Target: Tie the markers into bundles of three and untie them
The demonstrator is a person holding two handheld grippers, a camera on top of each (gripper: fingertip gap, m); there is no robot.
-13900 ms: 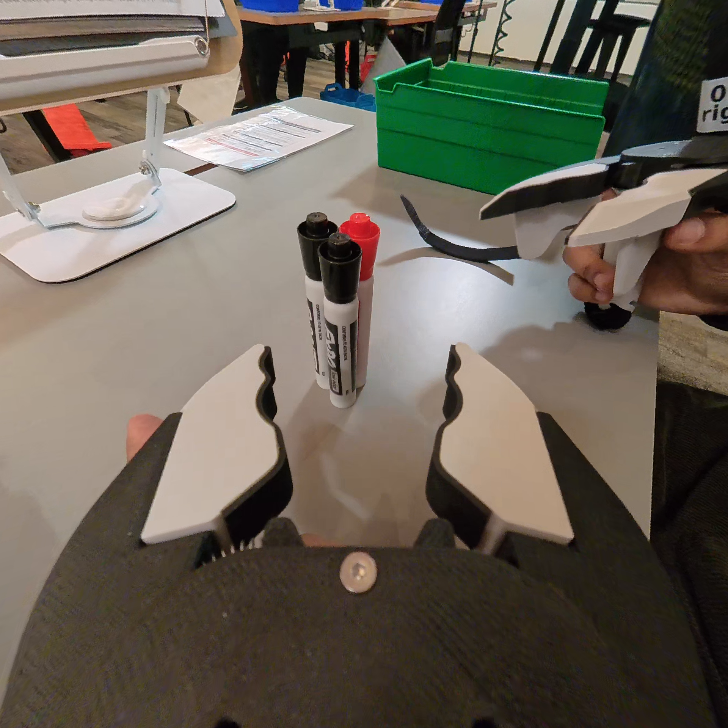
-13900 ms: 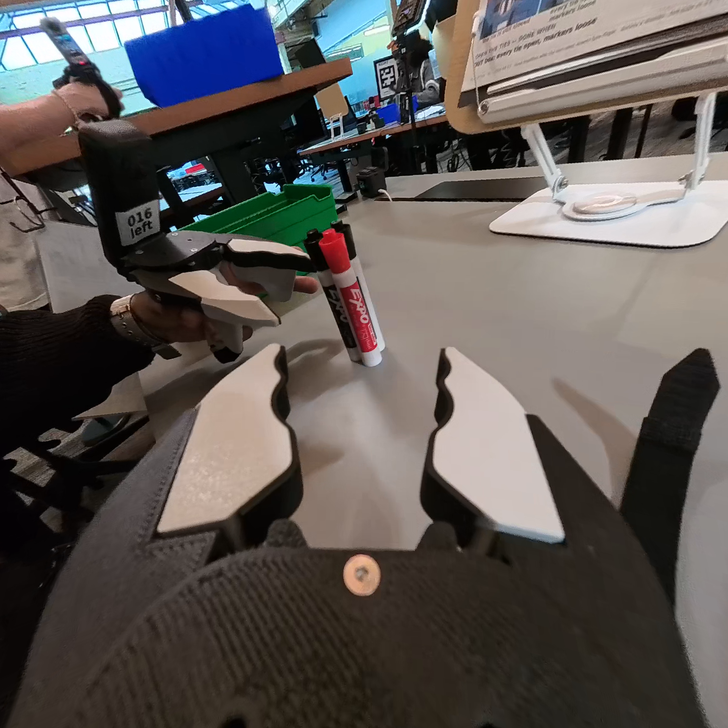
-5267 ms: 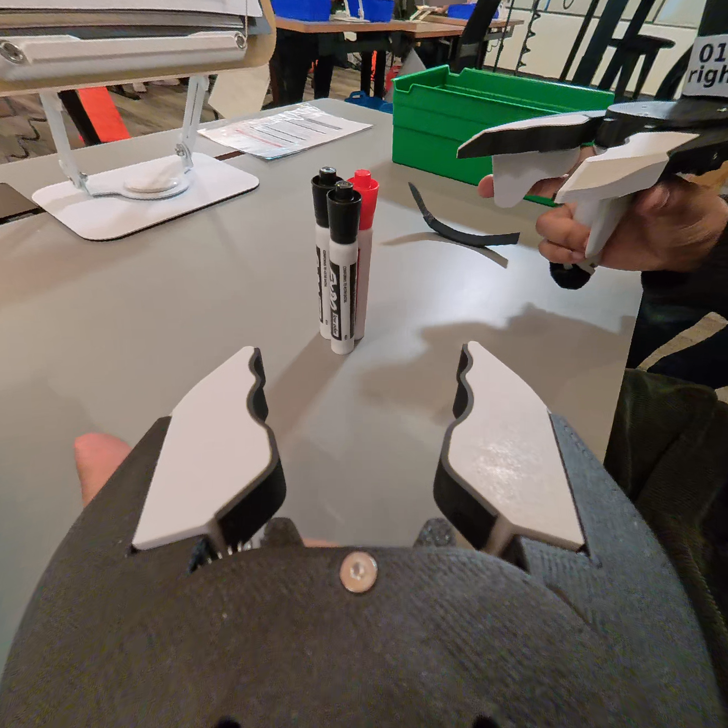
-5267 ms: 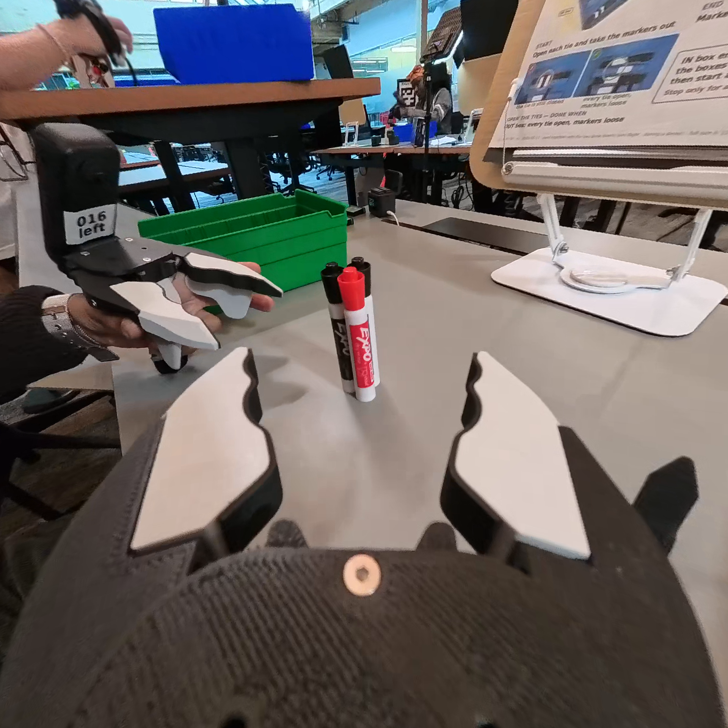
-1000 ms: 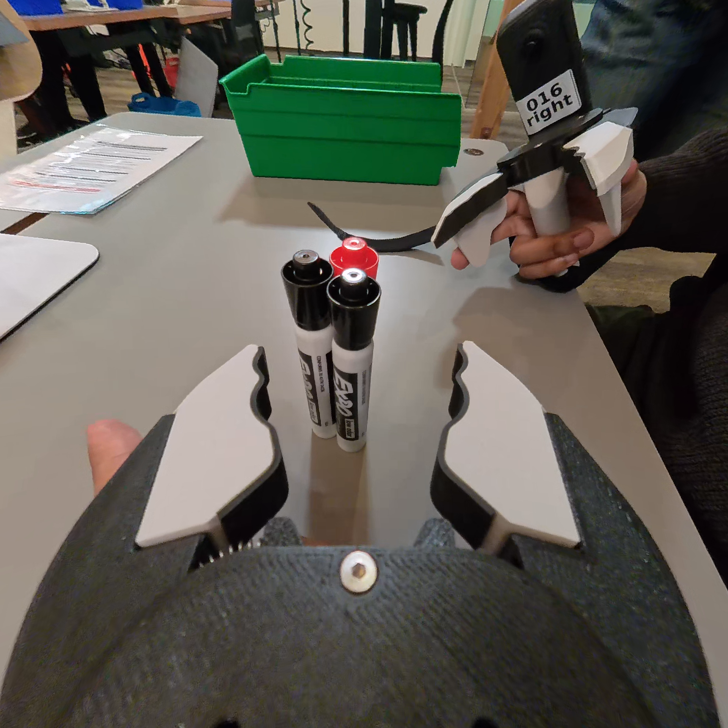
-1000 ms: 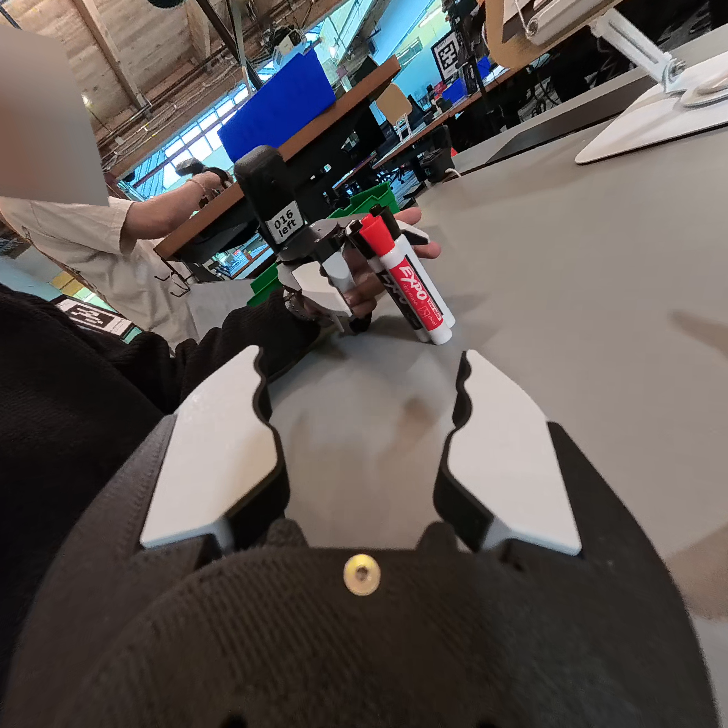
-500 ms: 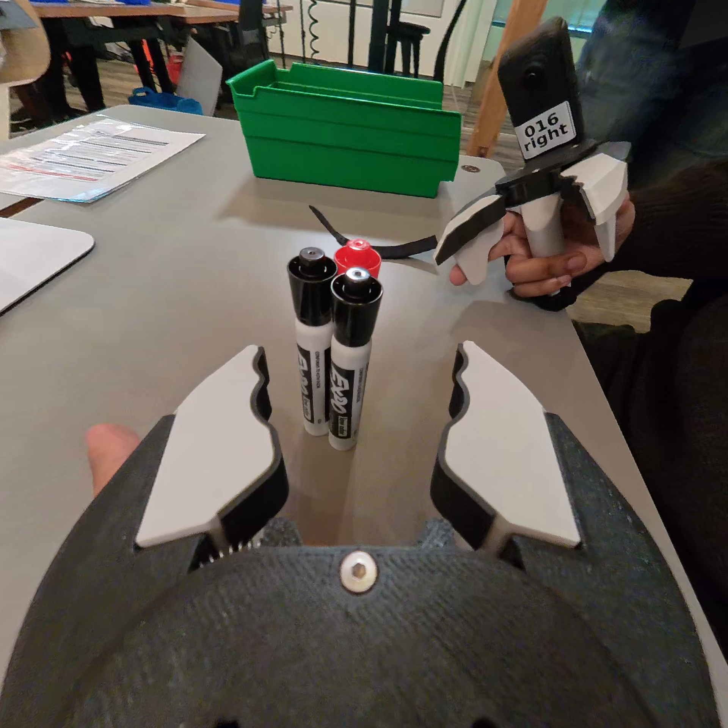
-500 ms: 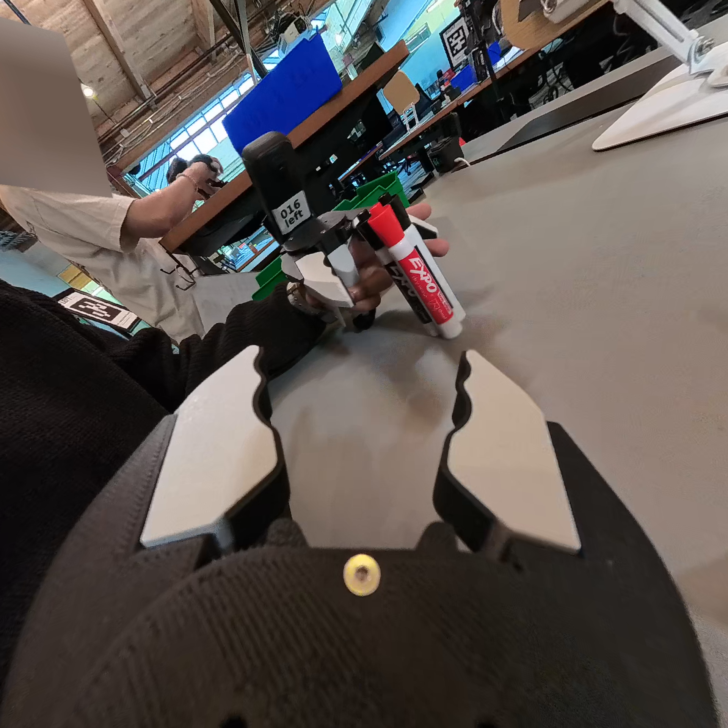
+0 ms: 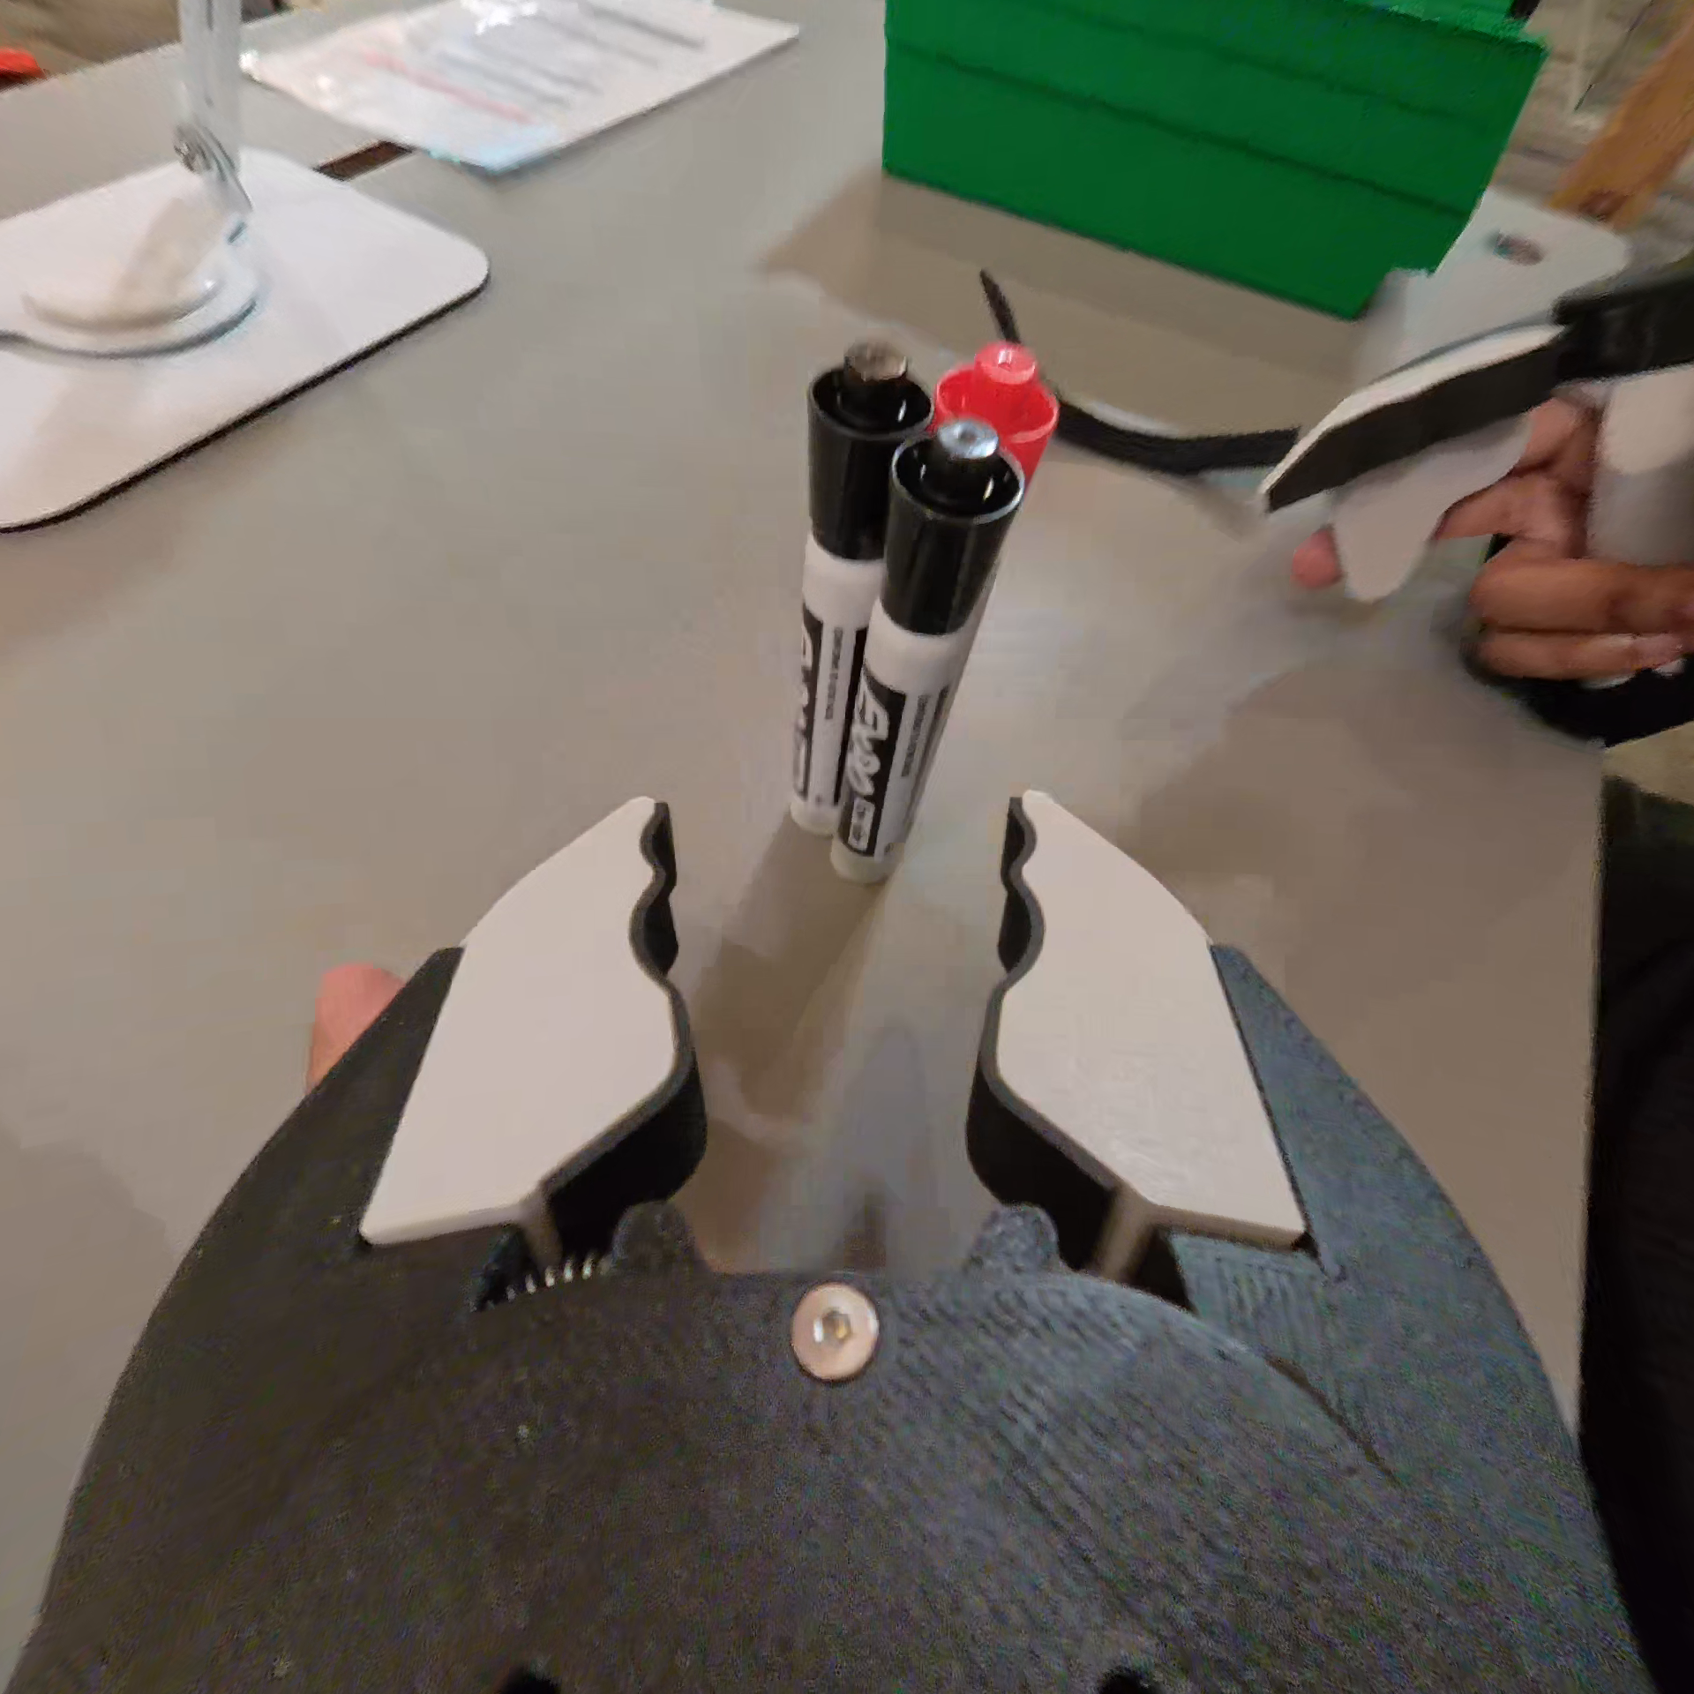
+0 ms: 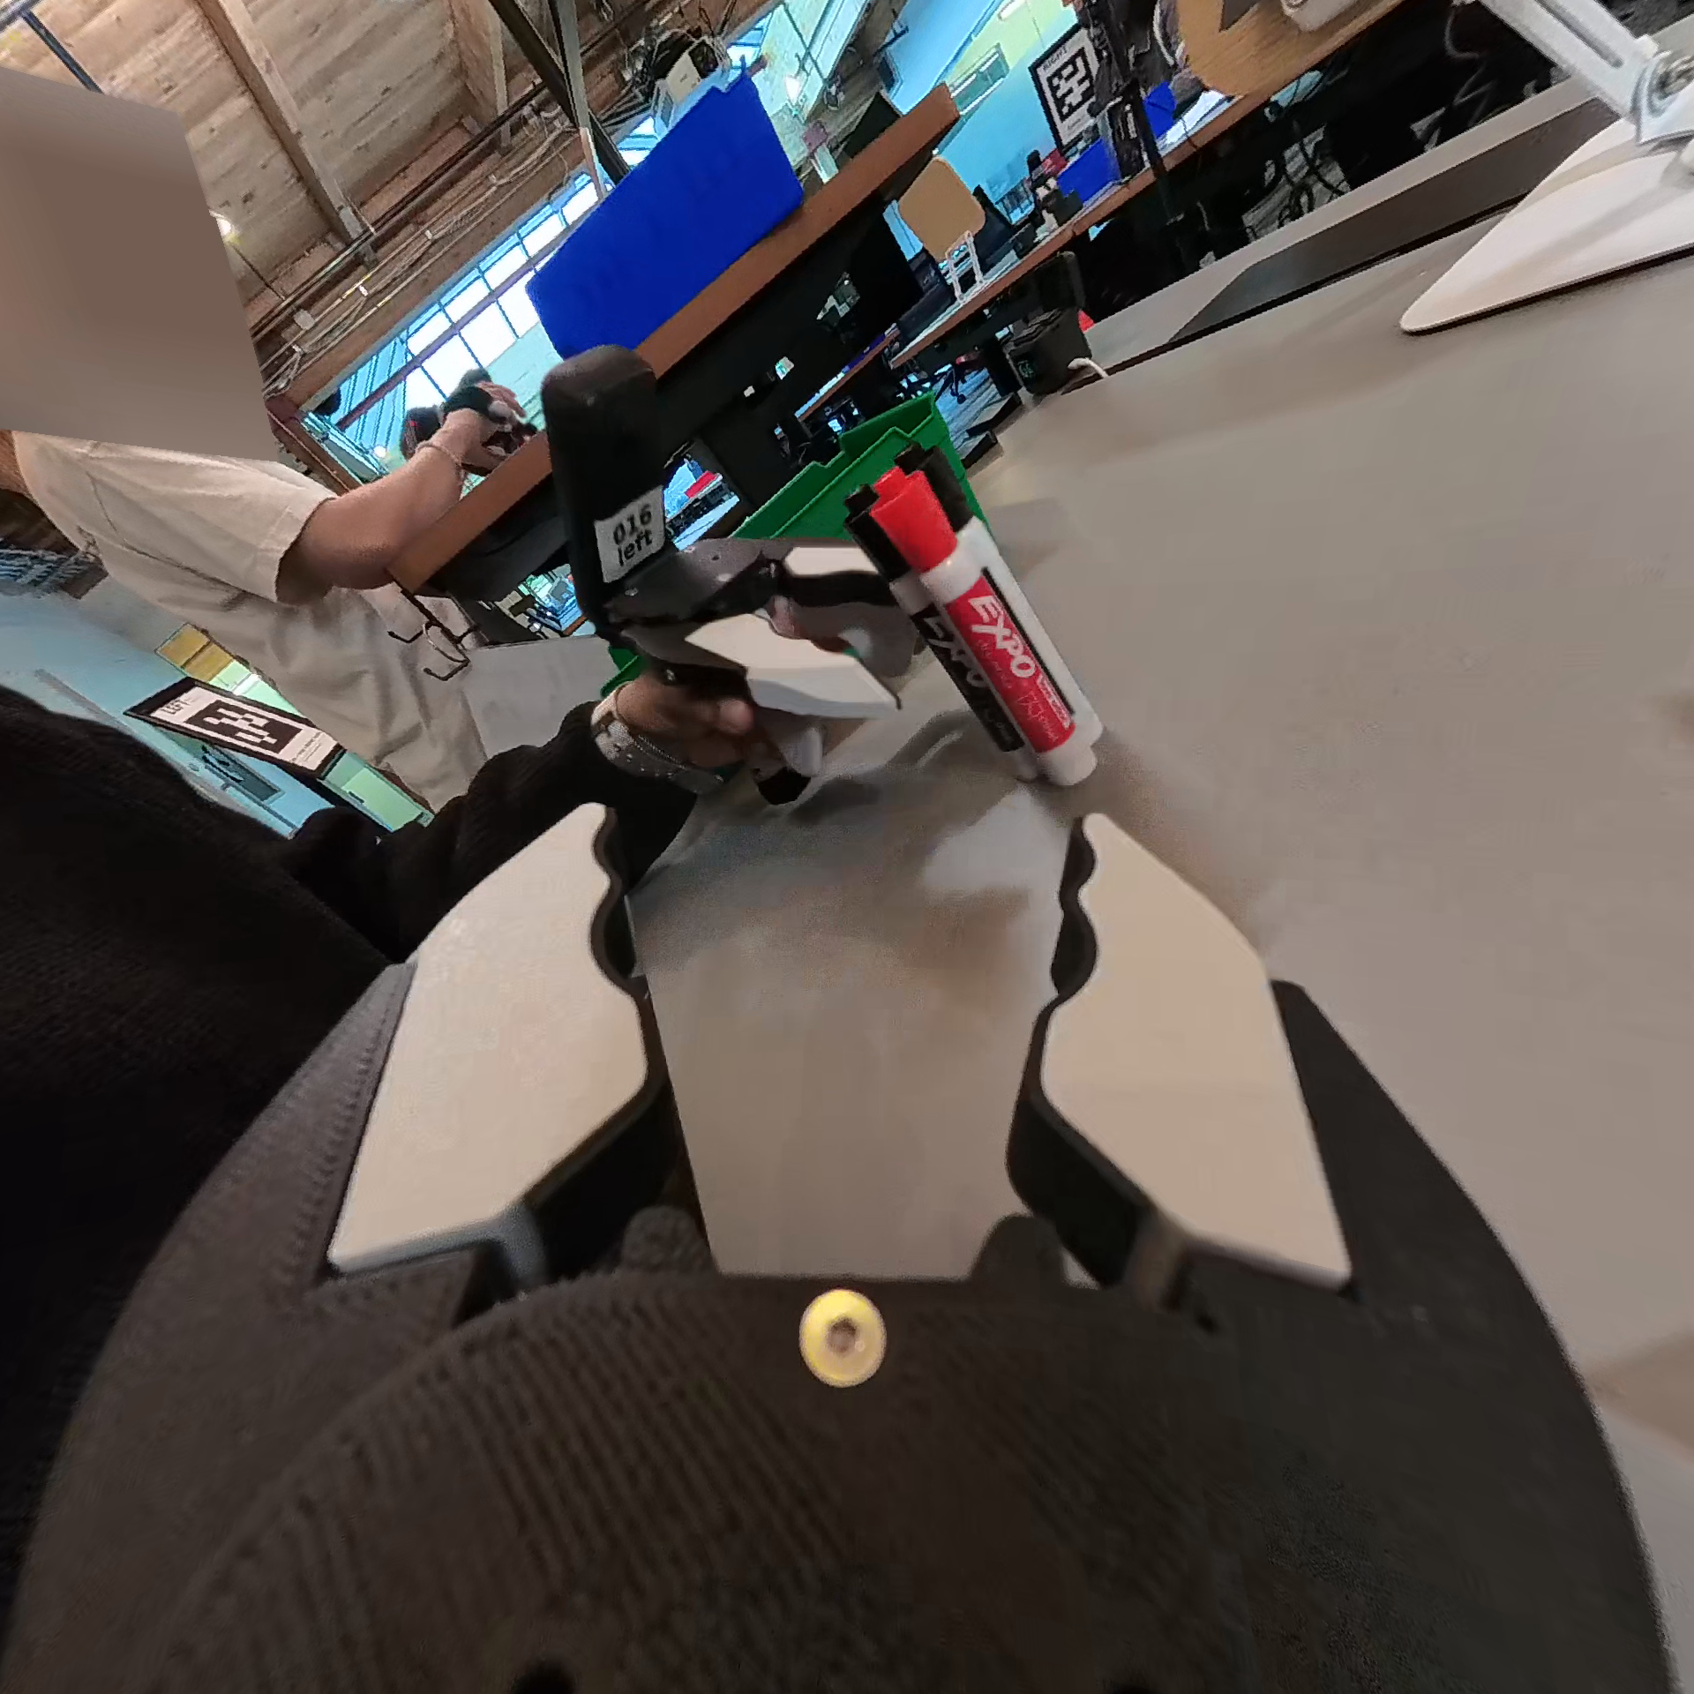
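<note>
Three markers stand upright together on the grey table [image 9: 367, 687]: two black-capped markers [image 9: 907, 632] in front and a red-capped marker [image 9: 999, 403] behind them. In the right wrist view the red marker [image 10: 995, 642] is nearest. My left gripper [image 9: 834, 825] is open and empty, just short of the markers; it also shows in the right wrist view [image 10: 825, 632]. My right gripper [image 10: 848, 834] is open and empty, a short way from the markers; it shows at the right of the left wrist view [image 9: 1357, 513]. A black strap [image 9: 1146, 440] lies flat behind the markers.
A green bin [image 9: 1192, 137] stands at the table's far edge. A white stand base [image 9: 211, 321] sits far left, with a plastic-sleeved sheet [image 9: 513, 82] behind it. The table's right edge [image 9: 1600, 825] is close. A person [image 10: 229, 568] stands beyond the table. The right gripper is farther from the red-capped marker [image 9: 999, 403], some 12 cm, than the left, some 7 cm. From my right tips it is roughly 12 cm to the black strap [image 9: 1146, 440]; from my left, 25 cm.
My left gripper has pulled back a little from the markers and turned left, bringing the stand base into view. My right gripper has swung lower and closer to the strap.
</note>
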